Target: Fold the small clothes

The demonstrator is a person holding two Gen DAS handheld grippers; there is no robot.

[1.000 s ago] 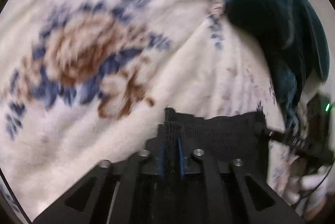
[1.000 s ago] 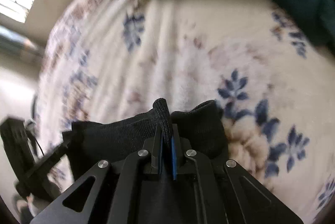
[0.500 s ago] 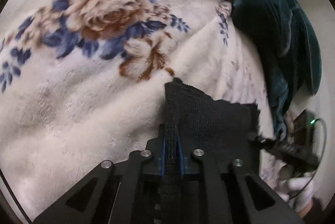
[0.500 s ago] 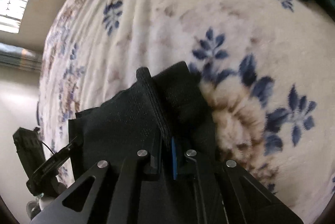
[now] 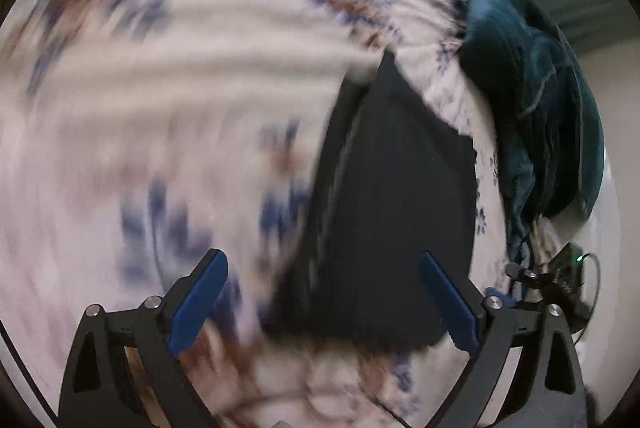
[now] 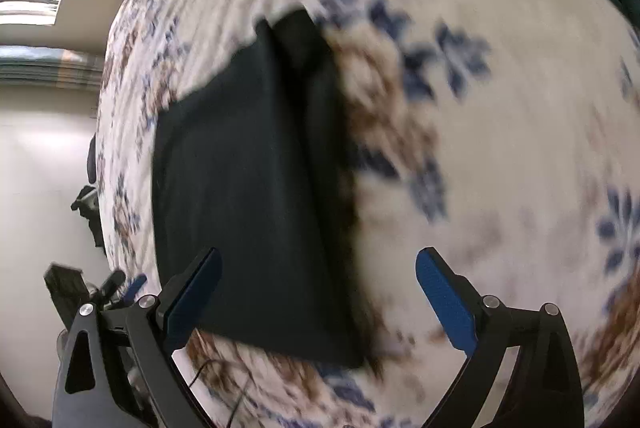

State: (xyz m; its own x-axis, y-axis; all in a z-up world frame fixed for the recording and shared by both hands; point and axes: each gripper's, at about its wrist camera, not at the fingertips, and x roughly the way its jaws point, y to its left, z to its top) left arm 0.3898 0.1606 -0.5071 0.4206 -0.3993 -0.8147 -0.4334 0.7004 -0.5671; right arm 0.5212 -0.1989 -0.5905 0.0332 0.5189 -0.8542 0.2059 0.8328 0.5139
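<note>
A black garment [image 5: 392, 196] lay flat on the floral blanket [image 5: 180, 76], close to the blanket's edge beside a heap of teal fabric [image 5: 536, 108] (both views were smeared by motion). The left gripper [image 5: 324, 296] hung above it, jaws opening wide, blue pads clear of the cloth. The right gripper [image 6: 318, 292] was likewise opening, its pads not pressing the garment [image 6: 256, 188] lying beneath them.

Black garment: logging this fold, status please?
Left gripper and right gripper opening, empty. Black garment lies released on floral blanket. Nothing in the way.
</note>
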